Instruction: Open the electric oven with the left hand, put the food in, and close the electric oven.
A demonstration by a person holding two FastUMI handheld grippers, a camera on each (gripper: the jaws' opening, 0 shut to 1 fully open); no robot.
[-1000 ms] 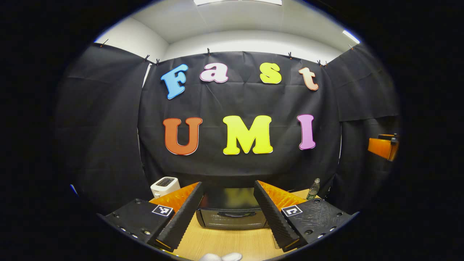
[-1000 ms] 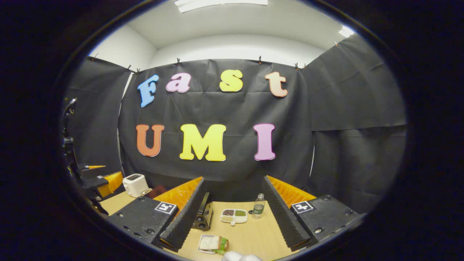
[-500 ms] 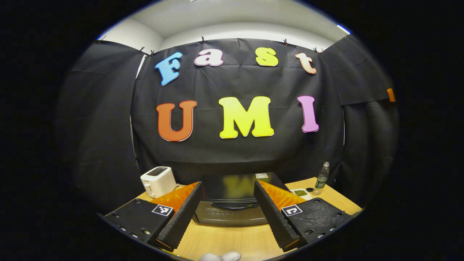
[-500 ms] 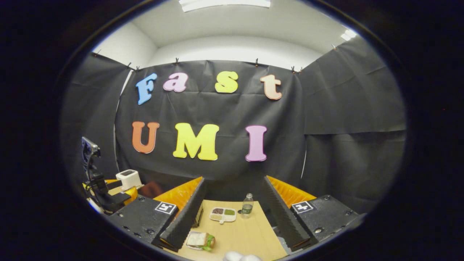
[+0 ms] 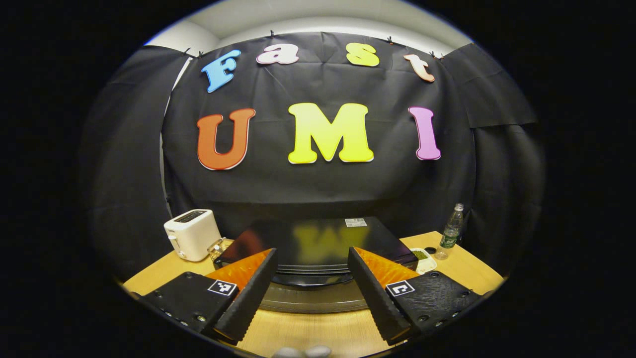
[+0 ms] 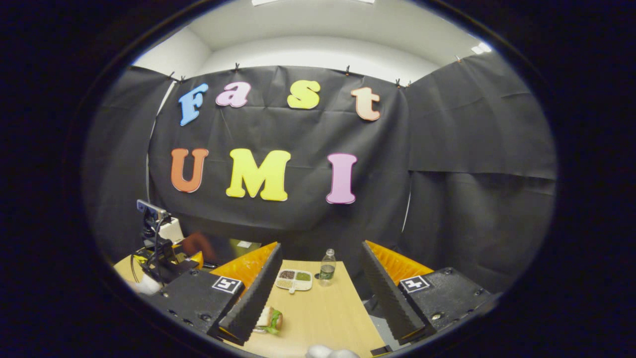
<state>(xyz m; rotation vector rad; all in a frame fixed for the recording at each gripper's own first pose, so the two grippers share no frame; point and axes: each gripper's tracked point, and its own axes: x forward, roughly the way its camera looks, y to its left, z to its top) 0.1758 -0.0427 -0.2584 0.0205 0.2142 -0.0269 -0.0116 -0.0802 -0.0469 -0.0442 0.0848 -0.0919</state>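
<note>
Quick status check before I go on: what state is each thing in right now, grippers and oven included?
Left gripper: open, holding nothing, facing the oven.
Right gripper: open, holding nothing, above the table.
Electric oven: door shut.
Sandwich: on the table, untouched.
Water bottle: upright, cap on.
Toaster: upright, nothing sticking out of its slot.
Divided snack tray: flat, compartments filled.

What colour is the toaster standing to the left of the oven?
White; the toaster shows best in the left gripper view, beside the black oven.

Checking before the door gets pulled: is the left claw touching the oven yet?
Cannot tell. In the left gripper view the open left claw frames the oven, its fingertips overlapping the oven's front edge, so no gap or contact shows plainly.
</note>
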